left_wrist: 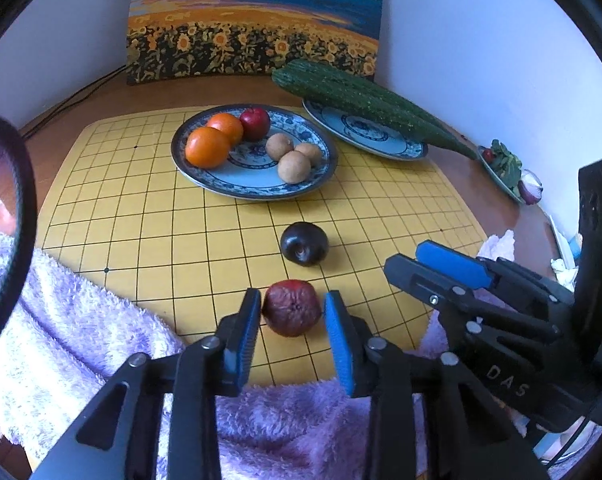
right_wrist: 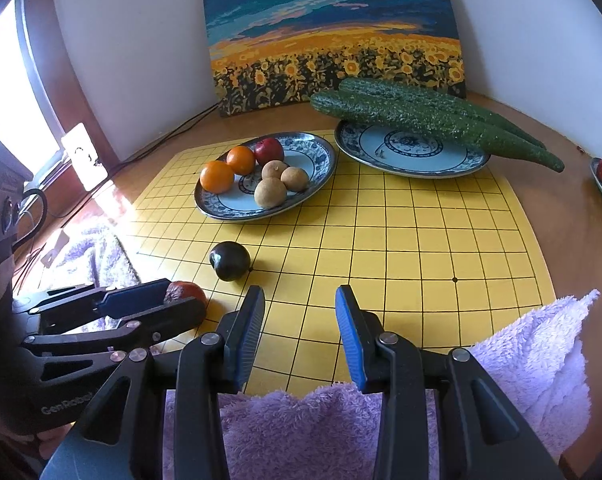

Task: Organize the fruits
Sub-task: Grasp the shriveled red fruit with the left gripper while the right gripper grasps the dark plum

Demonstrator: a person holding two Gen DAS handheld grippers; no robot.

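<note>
Near the bottom centre of the left wrist view, the left gripper (left_wrist: 292, 312) stood with its two blue-padded fingers spread on either side of a wrinkled reddish-brown fruit (left_wrist: 291, 307), which lay on the yellow grid mat (left_wrist: 141, 220). The left pad looked to be touching or just beside the fruit, while a narrow gap showed at the right pad, so the fingers were released, not clenched. The fruit was roundish with no clear long axis; its puckered end faced the camera.

Just above it in the frame lay one dark plum (left_wrist: 304, 244), apart from the wrinkled fruit, its stem dimple turned toward the lower edge of the frame. Further up, left of centre, the blue-patterned plate (left_wrist: 197, 176) held six pieces: two oranges (left_wrist: 207, 147), one red fruit (left_wrist: 255, 123) and three small brown fruits (left_wrist: 293, 166). A second patterned plate (left_wrist: 405, 152), upper right, carried long green cucumbers (left_wrist: 365, 100); the right wrist view showed two (right_wrist: 433, 120), lying side by side with their long axes running from upper left to lower right, tapered ends at lower right.

At the bottom centre of the right wrist view, the right gripper (right_wrist: 300, 316) hung over bare mat with its fingers wide apart and holding nothing. One purple towel (right_wrist: 301, 432) lay beneath both grippers.
</note>
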